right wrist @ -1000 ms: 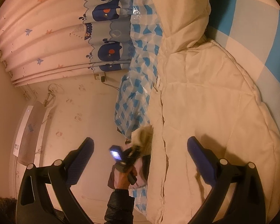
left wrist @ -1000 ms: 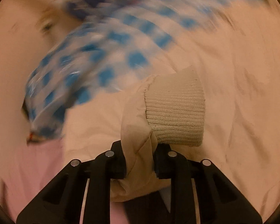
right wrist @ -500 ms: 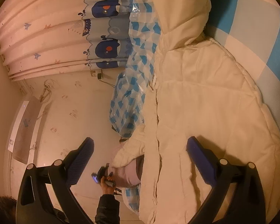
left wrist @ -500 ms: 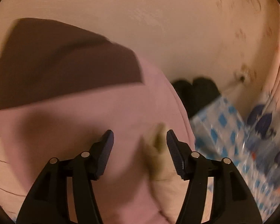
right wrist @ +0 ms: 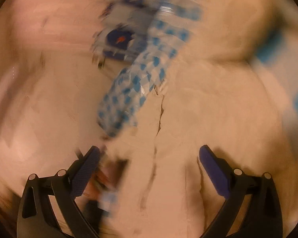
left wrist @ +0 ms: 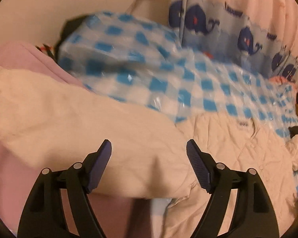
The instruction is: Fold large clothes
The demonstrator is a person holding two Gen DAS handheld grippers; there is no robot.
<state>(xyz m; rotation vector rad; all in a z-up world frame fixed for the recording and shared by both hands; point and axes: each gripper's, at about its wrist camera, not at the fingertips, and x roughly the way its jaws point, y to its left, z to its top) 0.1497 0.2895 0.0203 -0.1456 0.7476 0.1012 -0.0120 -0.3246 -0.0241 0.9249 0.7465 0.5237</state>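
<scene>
A: Start at the left gripper (left wrist: 148, 154). What is it doing?

B: Its jaws have just been opening and now stand wide apart with nothing pinched between them. The cream padded sleeve (left wrist: 85, 123) lies across in front of and under the fingers, loose, not pressed by either pad.

A: So the sleeve is let go?

B: I judge so. It is laid over the pink cloth (left wrist: 19, 57) at the left, and letting it drop there looks like one fold of the arm set down.

A: And the right gripper (right wrist: 149, 154)?

B: Also wide, empty between the pads. Its view is badly smeared, so detail is poor, but the body of the cream jacket (right wrist: 208, 119) fills the space ahead of it, spread flat with a dark seam or opening running down the middle.

A: What lies beyond?

B: A clear bag with blue checks (left wrist: 149, 73) runs along the jacket's far edge, against the wall, and a whale-print curtain (left wrist: 238, 29) hangs behind it. The bag crowds that side, which probably explains folding inward, away from it.

A: How far along?

B: Early, I would say: the jacket is mostly spread out.
</scene>
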